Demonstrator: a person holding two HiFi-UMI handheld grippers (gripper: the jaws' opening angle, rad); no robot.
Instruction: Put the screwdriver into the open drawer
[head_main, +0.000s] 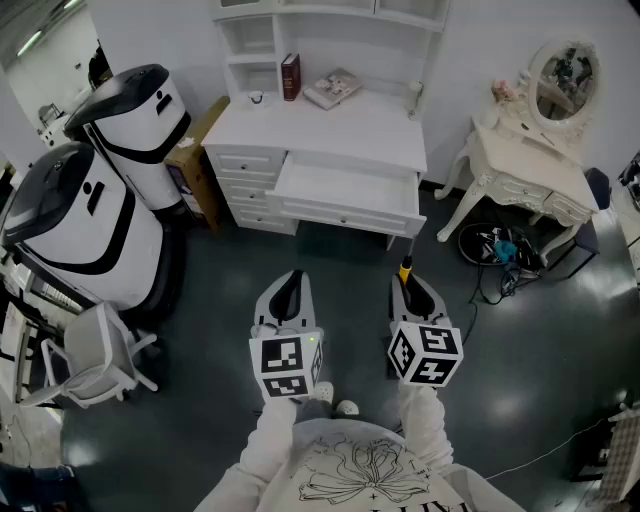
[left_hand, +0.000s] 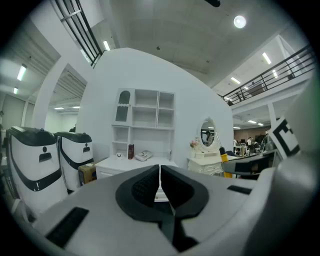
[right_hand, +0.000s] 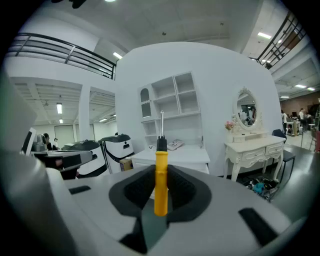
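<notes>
My right gripper (head_main: 408, 283) is shut on a screwdriver (right_hand: 161, 175) with a yellow handle, a black collar and a thin metal shaft pointing up and forward. In the head view its yellow handle (head_main: 405, 268) pokes out past the jaws. My left gripper (head_main: 290, 288) hangs beside it, shut with nothing between its black pads (left_hand: 176, 185). Both are held above the dark floor, a short way in front of the white desk (head_main: 320, 130). The open drawer (head_main: 345, 193) is pulled out of the desk toward me and looks white and bare inside.
On the desk lie a dark red book (head_main: 290, 76), an open magazine (head_main: 333, 87) and a small cup (head_main: 257, 97). Two large white-and-black machines (head_main: 95, 190) stand at the left, near a white chair (head_main: 95, 360). A white vanity table with an oval mirror (head_main: 540, 130) and cables stand at the right.
</notes>
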